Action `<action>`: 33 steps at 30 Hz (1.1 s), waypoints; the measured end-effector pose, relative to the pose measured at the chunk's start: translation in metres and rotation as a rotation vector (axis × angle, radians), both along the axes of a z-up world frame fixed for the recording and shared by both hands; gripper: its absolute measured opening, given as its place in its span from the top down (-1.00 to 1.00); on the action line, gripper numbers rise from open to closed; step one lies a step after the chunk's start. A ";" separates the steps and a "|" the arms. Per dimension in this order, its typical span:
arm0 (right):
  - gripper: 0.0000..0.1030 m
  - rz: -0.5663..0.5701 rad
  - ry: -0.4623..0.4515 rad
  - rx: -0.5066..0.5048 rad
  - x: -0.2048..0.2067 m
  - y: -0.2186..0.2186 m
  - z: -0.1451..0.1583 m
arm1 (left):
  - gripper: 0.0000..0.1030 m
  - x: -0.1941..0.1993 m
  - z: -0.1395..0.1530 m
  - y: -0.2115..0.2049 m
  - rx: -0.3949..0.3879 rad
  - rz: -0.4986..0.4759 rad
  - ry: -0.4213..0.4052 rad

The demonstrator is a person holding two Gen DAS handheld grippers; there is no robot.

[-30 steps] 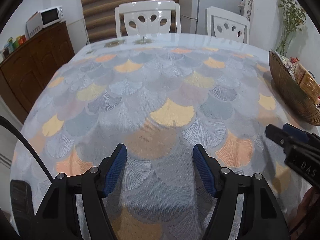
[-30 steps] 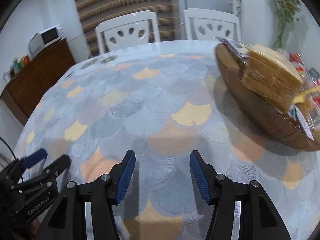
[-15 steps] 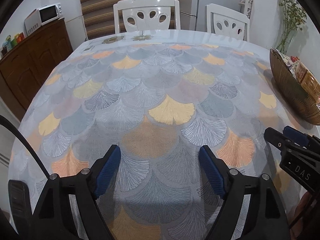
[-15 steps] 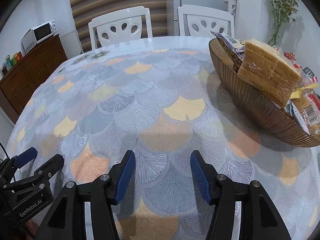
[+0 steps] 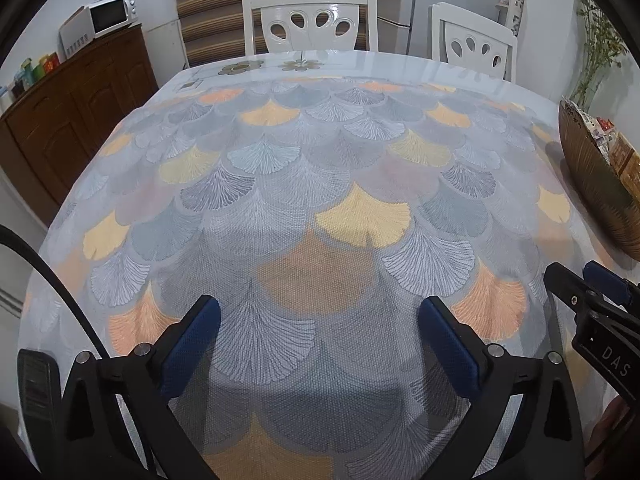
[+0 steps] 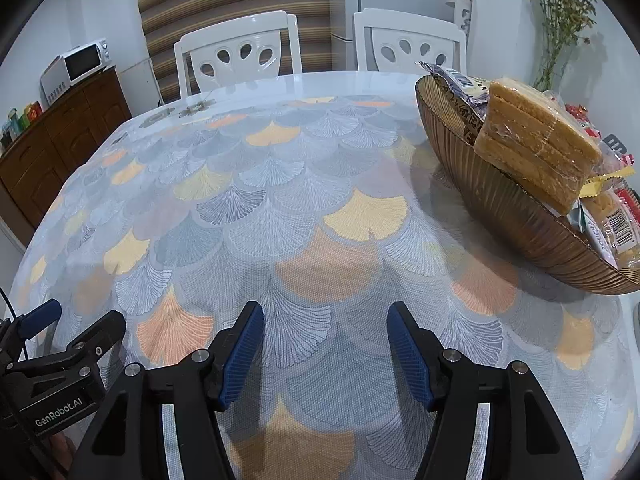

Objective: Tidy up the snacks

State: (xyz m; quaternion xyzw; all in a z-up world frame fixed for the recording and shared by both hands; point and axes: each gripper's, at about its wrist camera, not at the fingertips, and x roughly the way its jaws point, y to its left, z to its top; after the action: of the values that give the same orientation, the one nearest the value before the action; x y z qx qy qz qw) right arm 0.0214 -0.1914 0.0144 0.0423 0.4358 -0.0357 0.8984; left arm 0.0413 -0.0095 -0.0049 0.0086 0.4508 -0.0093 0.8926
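Hovering side by side over the near edge of the table [image 5: 320, 184], the left gripper [image 5: 320, 344] and right gripper [image 6: 324, 352] were both opening, nothing between their jaws, the left wider. Bare cloth stretched ahead to 2 chairs [image 6: 240, 52]. Snacks [image 6: 536, 148] filled the bowl [image 6: 520, 224] at the right edge

Soft, even indoor light falls from overhead across the patterned tablecloth [image 5: 320, 184], with a pale sheen of glare along the far edge of the table. Grey shadows pool on the cloth near the camera and beside the wooden bowl [image 6: 516, 220]. Both views stay sharp, bowed by the fisheye, with black corners.
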 end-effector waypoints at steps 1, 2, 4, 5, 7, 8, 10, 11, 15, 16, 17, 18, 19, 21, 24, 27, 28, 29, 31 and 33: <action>-0.21 0.000 0.000 -0.001 0.000 0.000 0.000 | -0.97 0.000 0.000 0.000 0.000 -0.001 0.001; -0.21 0.001 0.001 -0.003 0.000 0.001 0.000 | -0.98 0.000 0.000 -0.001 0.002 0.000 0.003; -0.21 0.001 0.002 -0.006 0.000 0.001 0.000 | -0.99 0.000 0.000 -0.001 0.003 0.000 0.004; -0.21 0.001 0.002 -0.008 0.000 0.001 0.000 | -0.99 0.000 0.000 -0.002 0.004 0.001 0.004; -0.22 0.001 0.002 -0.006 -0.001 0.001 0.000 | -0.99 0.000 -0.001 -0.002 0.007 0.003 0.003; -0.22 0.001 0.002 -0.004 -0.001 0.001 0.000 | -1.00 -0.001 -0.001 -0.003 0.009 0.007 0.003; -0.23 0.002 0.004 -0.004 -0.001 0.002 0.000 | -1.00 -0.003 -0.001 -0.002 0.009 0.024 0.001; -0.24 0.004 0.004 -0.004 -0.001 0.002 0.000 | -1.00 -0.003 -0.001 -0.002 0.007 0.030 0.003; -0.36 0.010 0.007 0.001 0.001 0.001 -0.001 | -1.00 -0.006 -0.003 -0.002 0.007 0.034 -0.010; -0.36 0.010 0.007 0.002 0.001 0.001 -0.001 | -1.00 -0.006 -0.002 -0.002 0.003 0.034 -0.009; -0.36 0.010 0.007 0.004 0.001 0.000 -0.001 | -1.00 -0.006 -0.003 -0.001 0.004 0.034 -0.009; -0.36 0.012 0.007 0.006 0.001 -0.001 -0.001 | -1.00 -0.006 -0.002 -0.002 0.005 0.034 -0.009; -0.37 0.012 0.007 0.009 0.001 -0.001 -0.001 | -1.00 -0.006 -0.002 -0.002 0.004 0.034 -0.009; -0.37 0.014 0.007 0.013 0.001 -0.003 -0.001 | -1.00 -0.005 -0.002 -0.001 0.004 0.034 -0.009; -0.38 0.014 0.009 0.014 0.001 -0.003 -0.001 | -1.00 -0.005 -0.003 -0.001 0.003 0.034 -0.009; -0.41 0.018 0.016 0.002 0.002 -0.001 -0.002 | -1.00 -0.005 -0.003 -0.001 0.003 0.034 -0.009; -0.44 0.020 0.017 -0.001 0.002 0.000 -0.002 | -1.00 -0.005 -0.003 -0.001 0.003 0.034 -0.009; -0.45 0.021 0.019 -0.004 0.002 0.000 -0.002 | -1.00 -0.005 -0.003 -0.001 0.003 0.034 -0.009; -0.48 0.022 0.022 -0.009 0.003 0.001 -0.002 | -1.00 -0.005 -0.003 -0.001 0.003 0.034 -0.009; -0.49 0.025 0.026 -0.020 0.004 0.002 -0.003 | -1.00 -0.005 -0.003 -0.001 0.003 0.034 -0.009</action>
State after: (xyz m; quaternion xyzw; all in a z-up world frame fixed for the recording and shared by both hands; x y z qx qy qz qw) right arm 0.0251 -0.1890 0.0116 0.0276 0.4474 -0.0295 0.8934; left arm 0.0364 -0.0103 -0.0076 0.0023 0.4468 0.0065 0.8946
